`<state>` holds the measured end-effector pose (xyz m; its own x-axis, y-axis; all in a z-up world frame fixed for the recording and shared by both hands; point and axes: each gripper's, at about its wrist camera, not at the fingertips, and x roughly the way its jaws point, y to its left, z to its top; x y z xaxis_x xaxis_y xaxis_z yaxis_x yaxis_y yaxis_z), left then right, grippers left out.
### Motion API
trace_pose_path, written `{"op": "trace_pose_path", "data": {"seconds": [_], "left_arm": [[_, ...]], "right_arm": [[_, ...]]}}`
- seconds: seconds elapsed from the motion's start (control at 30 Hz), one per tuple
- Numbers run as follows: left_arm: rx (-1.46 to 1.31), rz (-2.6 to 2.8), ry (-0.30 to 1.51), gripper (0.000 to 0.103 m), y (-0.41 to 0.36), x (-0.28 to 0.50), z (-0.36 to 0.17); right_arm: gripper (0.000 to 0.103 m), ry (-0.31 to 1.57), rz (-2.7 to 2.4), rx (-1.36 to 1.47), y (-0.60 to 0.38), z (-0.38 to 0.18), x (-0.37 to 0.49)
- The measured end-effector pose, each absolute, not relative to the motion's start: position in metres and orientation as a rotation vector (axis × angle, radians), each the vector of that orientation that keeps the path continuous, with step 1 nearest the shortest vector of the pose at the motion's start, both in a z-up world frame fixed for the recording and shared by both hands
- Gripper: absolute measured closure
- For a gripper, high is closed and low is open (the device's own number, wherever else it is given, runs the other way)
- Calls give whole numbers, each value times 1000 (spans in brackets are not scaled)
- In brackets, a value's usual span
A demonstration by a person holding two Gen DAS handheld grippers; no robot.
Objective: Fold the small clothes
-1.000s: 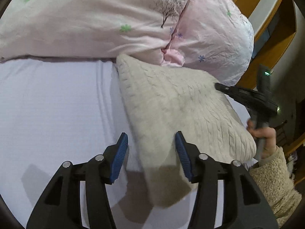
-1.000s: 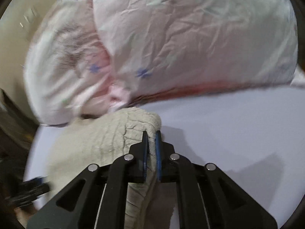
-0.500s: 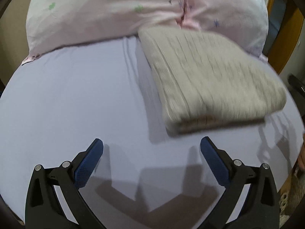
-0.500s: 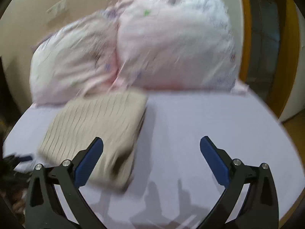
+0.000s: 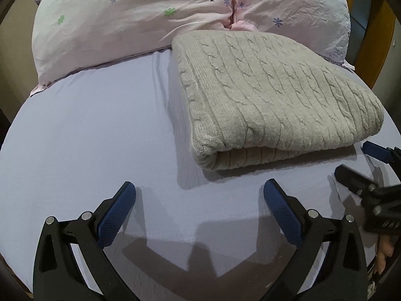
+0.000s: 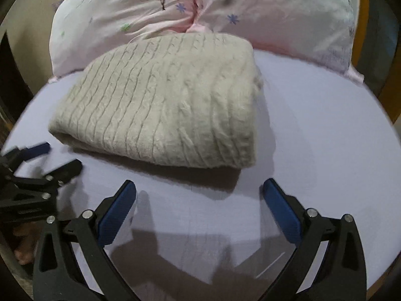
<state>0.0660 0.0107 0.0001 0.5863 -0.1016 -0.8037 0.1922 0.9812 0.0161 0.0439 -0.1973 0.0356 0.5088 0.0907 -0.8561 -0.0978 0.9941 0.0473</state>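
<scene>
A beige cable-knit sweater (image 5: 270,95) lies folded in a thick rectangle on the lavender bed sheet (image 5: 87,130), its far edge against the pillows. It also shows in the right wrist view (image 6: 170,107). My left gripper (image 5: 199,195) is open and empty, hovering over the sheet a little in front of the sweater's near left corner. My right gripper (image 6: 199,195) is open and empty in front of the sweater's near right corner. Each gripper shows at the edge of the other's view, the right one (image 5: 363,160) and the left one (image 6: 47,158).
Two pink floral pillows (image 5: 140,17) lie across the head of the bed behind the sweater, also seen in the right wrist view (image 6: 275,12). A wooden frame (image 5: 383,25) stands at the far right. Bare sheet (image 6: 313,130) lies on both sides of the sweater.
The right gripper let go of the sweater and opened wide. The left gripper opened wider. Both pulled back toward me, leaving the folded sweater lying on the bed.
</scene>
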Motion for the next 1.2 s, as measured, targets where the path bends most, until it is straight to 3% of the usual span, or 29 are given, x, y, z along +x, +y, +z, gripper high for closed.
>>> {"op": "trace_pose_path", "data": {"seconds": [1.2], "left_arm": [[106,-173,926,1,11,67,0]], "right_arm": [[2,1027,126,-35,-189,34,47]]}}
